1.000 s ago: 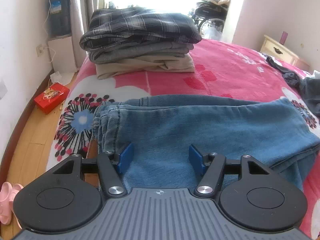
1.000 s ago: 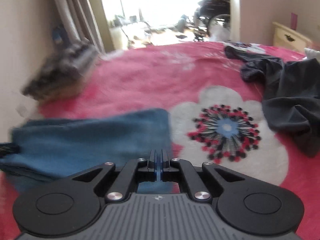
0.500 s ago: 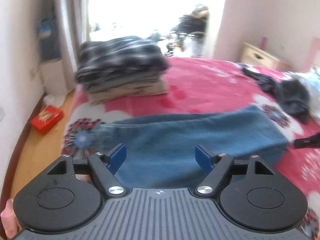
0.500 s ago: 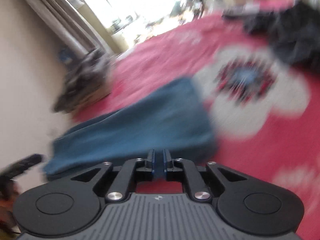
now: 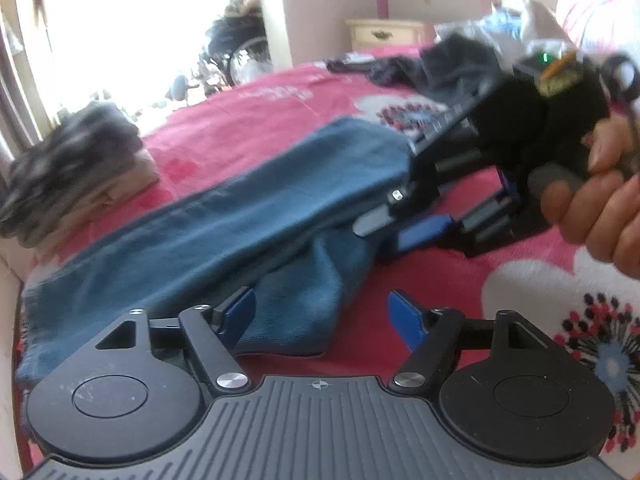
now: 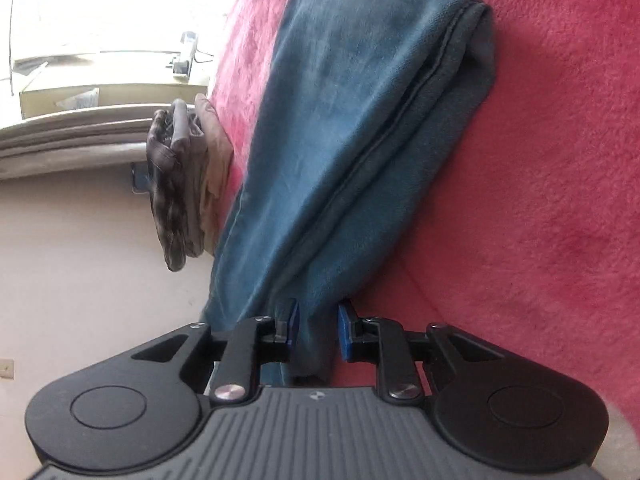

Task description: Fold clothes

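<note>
Now I see the folded blue jeans (image 5: 224, 216) lying across the red flowered blanket (image 5: 532, 280), near the stack of folded clothes (image 5: 76, 168). My left gripper (image 5: 320, 316) stands apart over the near fold – its jaws have just been closing a little, pressing nothing. My right gripper (image 6: 318, 326) has opened slightly; a jeans edge sits between the pads – I cannot tell whether they squeeze it.

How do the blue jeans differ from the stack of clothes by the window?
The blue jeans lie long, folded lengthwise on the red bed cover; the stack of clothes is several garments piled compactly. The jeans are plain blue; the stack is plaid, grey and beige. Both rest on the bed cover.
</note>
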Action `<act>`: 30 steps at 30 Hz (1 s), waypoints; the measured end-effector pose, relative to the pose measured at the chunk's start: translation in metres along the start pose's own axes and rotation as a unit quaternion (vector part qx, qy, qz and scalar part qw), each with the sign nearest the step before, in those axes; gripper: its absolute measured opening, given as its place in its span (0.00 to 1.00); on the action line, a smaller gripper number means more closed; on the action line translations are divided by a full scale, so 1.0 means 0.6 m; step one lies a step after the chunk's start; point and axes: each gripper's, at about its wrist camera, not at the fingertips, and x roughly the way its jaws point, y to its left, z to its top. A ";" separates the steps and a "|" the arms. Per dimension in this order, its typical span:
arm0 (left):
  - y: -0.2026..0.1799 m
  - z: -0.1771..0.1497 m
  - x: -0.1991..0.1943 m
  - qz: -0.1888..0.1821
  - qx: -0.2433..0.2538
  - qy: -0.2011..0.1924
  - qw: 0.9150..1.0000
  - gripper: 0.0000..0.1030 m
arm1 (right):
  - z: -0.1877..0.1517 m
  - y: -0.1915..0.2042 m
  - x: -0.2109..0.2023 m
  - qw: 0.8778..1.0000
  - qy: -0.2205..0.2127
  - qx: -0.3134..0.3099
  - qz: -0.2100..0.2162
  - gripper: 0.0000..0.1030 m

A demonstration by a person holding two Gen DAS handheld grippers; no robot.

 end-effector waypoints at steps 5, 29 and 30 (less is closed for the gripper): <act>0.014 0.012 0.011 -0.005 -0.029 0.011 1.000 0.54 | 0.008 0.007 0.004 1.000 -0.009 0.002 0.026 0.15; 0.065 0.037 0.039 -0.038 -0.128 0.032 0.990 0.43 | 0.020 -0.020 0.013 0.994 -0.017 0.030 0.105 0.06; 0.059 0.038 0.040 -0.029 -0.116 0.031 0.992 0.41 | 0.019 -0.021 0.013 0.994 -0.017 0.029 0.105 0.06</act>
